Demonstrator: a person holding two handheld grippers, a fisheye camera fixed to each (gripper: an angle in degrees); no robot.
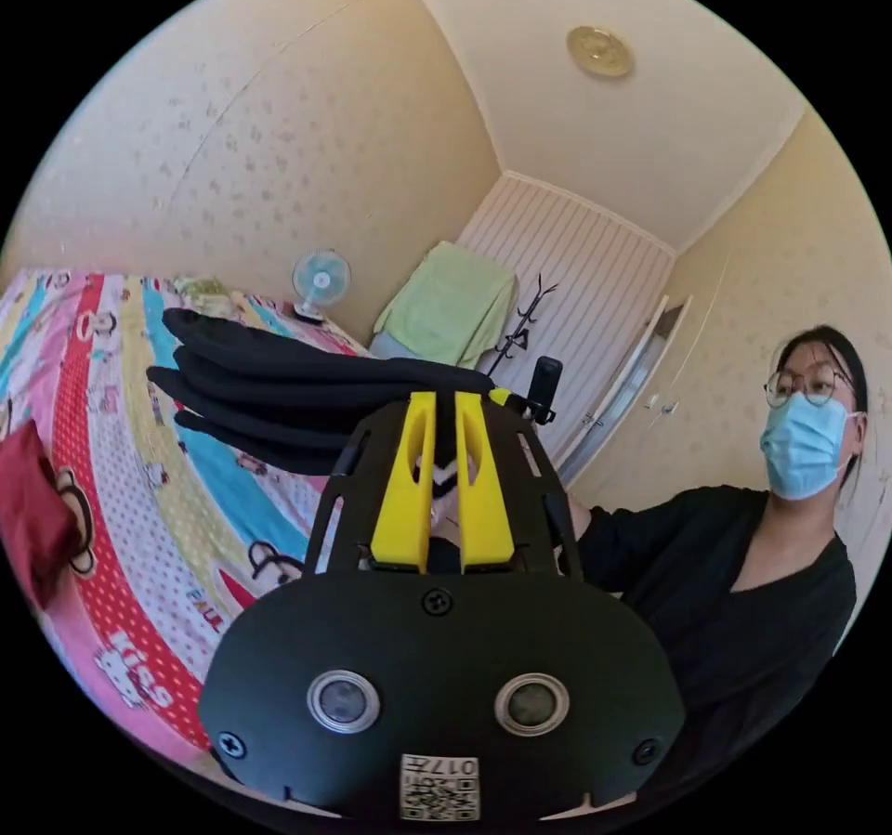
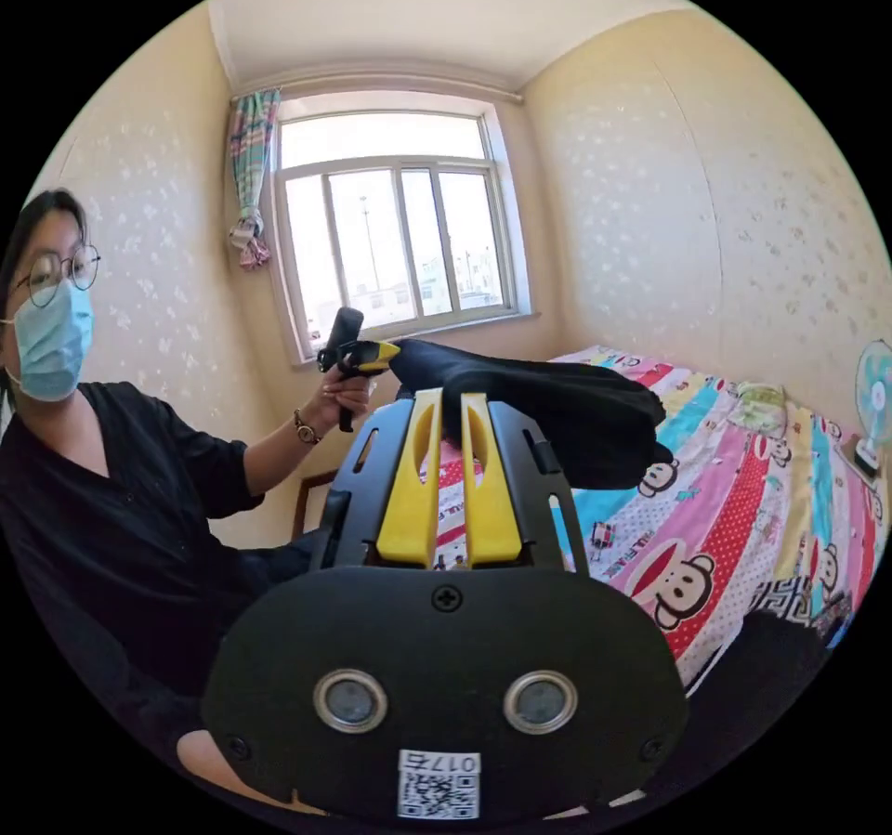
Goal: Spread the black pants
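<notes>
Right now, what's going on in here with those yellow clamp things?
A person is holding a gripper in each hand, and both are shut on black pants. The left gripper and the right gripper pinch the pants, which are lifted above the bed and hang bunched in folds, not yet spread. A red cloth lies at the bed's edge.

Bright daylight from window (image 2: 395, 222), panes blown out; fisheye bends edges; gripper housing near lens perhaps slightly soft.

Both cams low, close behind own jaws, facing opposite ways; shared: black pants (image 1: 307, 380), bed (image 2: 743, 501).
</notes>
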